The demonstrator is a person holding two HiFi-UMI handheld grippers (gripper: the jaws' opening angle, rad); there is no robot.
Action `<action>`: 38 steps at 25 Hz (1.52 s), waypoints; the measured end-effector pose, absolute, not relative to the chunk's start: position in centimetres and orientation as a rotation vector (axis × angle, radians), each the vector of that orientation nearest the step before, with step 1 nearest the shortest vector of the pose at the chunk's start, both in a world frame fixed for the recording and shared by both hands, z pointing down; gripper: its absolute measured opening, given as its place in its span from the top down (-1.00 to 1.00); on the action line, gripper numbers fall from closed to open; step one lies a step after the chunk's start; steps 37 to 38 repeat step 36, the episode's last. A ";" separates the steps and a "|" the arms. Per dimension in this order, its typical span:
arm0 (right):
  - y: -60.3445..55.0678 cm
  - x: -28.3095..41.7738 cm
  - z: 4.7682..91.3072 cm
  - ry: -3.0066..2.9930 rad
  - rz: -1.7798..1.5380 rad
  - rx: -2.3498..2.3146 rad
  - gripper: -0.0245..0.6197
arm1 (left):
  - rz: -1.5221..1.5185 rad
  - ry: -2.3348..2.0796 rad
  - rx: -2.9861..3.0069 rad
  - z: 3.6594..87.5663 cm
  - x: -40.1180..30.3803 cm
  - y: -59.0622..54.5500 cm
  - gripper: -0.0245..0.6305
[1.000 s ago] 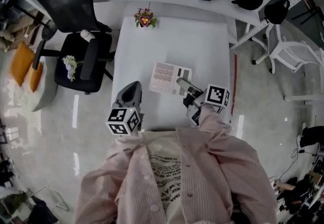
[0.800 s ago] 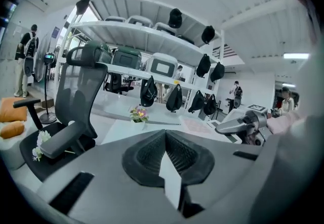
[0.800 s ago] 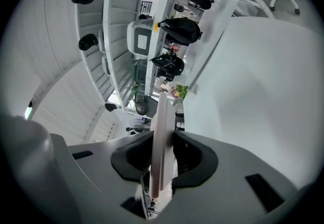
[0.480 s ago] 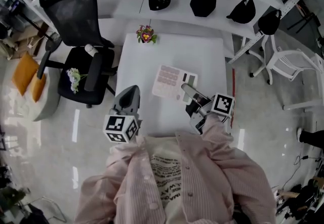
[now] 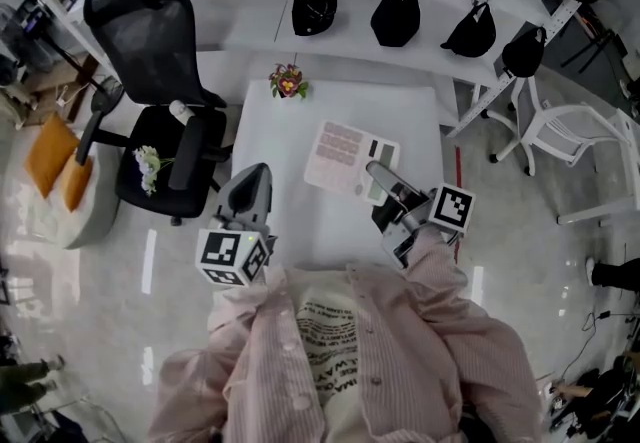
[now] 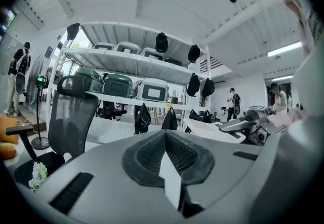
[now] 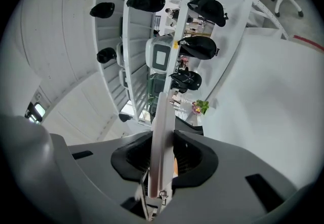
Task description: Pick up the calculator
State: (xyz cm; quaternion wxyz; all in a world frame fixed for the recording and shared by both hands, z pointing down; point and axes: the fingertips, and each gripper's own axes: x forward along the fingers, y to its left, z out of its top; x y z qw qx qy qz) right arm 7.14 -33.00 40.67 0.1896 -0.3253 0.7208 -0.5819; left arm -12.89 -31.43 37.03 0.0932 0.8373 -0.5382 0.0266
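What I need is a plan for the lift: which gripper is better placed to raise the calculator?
Right. The right gripper has its jaws clamped on the calculator, which shows edge-on between them. The left gripper has its jaws together with nothing in them, off to the calculator's side.

A: Light?
B: Bright, even, from overhead. Strip lights (image 6: 286,48) glow up and right of the left gripper (image 6: 164,139).
A: Glare, shadows?
B: Streaks on the glossy floor (image 5: 150,231) left of it. Shadows are soft.
A: Distortion?
B: Both gripper views bulge and have dark corners. The calculator (image 7: 162,112) edge in the right gripper (image 7: 163,134) is blurry because it's too close.
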 end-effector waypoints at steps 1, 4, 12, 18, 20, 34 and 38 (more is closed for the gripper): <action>-33.0 7.1 40.3 2.022 -1.632 -0.904 0.64 | 0.073 -1.602 2.491 36.7 -13.0 -31.4 0.93; -33.1 7.1 39.5 2.005 -1.629 -0.870 0.64 | 0.055 -1.621 2.493 36.0 -13.3 -31.4 0.93; -33.4 7.6 39.4 1.982 -1.620 -0.865 0.64 | 0.044 -1.657 2.488 35.5 -13.5 -31.5 0.93; -33.2 7.7 39.6 1.975 -1.626 -0.861 0.64 | 0.051 -1.667 2.485 35.6 -13.4 -31.3 0.92; -33.3 7.7 39.6 1.972 -1.629 -0.860 0.64 | 0.051 -1.669 2.484 35.6 -13.5 -31.3 0.92; -33.0 7.6 39.8 1.962 -1.641 -0.847 0.64 | 0.058 -1.680 2.474 35.9 -13.7 -30.9 0.93; -33.0 7.6 39.8 1.963 -1.641 -0.844 0.64 | 0.058 -1.682 2.472 36.0 -13.7 -30.9 0.93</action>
